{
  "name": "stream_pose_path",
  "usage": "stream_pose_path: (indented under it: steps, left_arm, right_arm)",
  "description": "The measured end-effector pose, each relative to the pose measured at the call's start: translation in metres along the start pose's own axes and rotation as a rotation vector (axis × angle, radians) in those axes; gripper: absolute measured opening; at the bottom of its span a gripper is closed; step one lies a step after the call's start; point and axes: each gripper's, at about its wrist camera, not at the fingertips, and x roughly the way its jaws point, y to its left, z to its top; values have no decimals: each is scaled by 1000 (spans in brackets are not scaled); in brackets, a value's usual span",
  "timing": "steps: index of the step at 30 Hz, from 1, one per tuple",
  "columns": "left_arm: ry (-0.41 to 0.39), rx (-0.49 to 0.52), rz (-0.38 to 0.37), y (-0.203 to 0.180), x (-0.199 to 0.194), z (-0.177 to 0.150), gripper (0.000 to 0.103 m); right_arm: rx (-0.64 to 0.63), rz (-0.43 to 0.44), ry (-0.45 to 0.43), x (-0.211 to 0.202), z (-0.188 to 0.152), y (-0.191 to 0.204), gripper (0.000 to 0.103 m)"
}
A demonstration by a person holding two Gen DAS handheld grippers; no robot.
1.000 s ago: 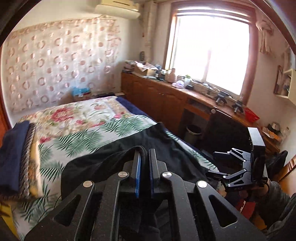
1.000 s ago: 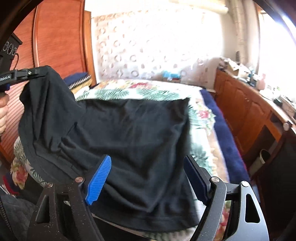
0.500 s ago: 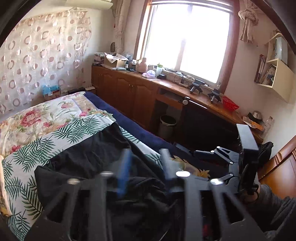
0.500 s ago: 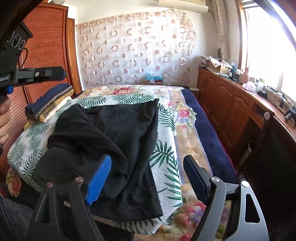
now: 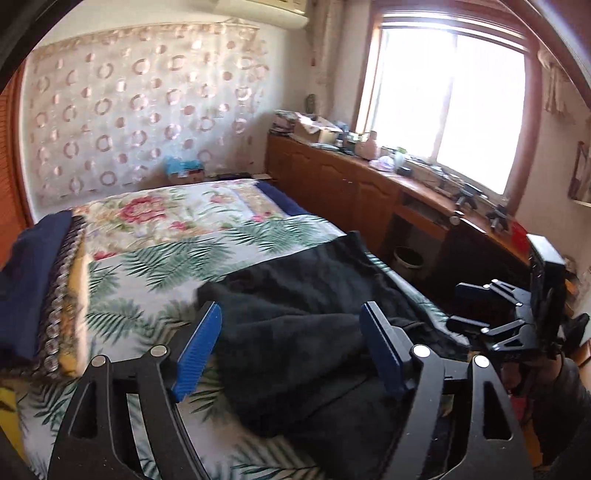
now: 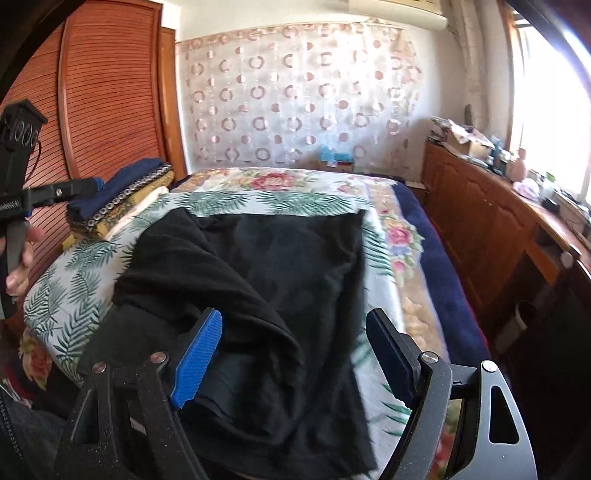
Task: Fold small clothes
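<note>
The crumpled black cotton garment (image 6: 280, 266) runs under the picture's bottom edge in both views, its near hem unseen. The items on the long wooden counter (image 5: 369, 177) below the window are too small and washed out by glare to identify. Only a sliver of the white wall-mounted air conditioner (image 5: 266, 9) shows at the top edge.

A home bedroom: a bed (image 6: 410, 236) is filling the middle, a wooden wardrobe (image 6: 107, 99) standing left of it, cluttered cabinets (image 5: 332, 181) running along its right under a window (image 5: 450, 107).
</note>
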Motion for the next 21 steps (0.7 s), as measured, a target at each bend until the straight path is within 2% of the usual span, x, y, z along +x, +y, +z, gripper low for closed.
stream_pose_path:
  steps: [3,10,16,21]
  left_arm:
    - [3,-37,57,25,-8,-11,78]
    - [13,-77,153,57,-24,-32,78]
    - [20,-99,191,76,-30,-46,78]
    - [24,-125,198,87,-33,-52,78]
  right_arm:
    - [-28,43,1,12,11,12,82]
    - [-120,163,27,52,35,51,82]
    - [-208,264,81,90,50,87,82]
    - [-290,345,161,124,58,116,82]
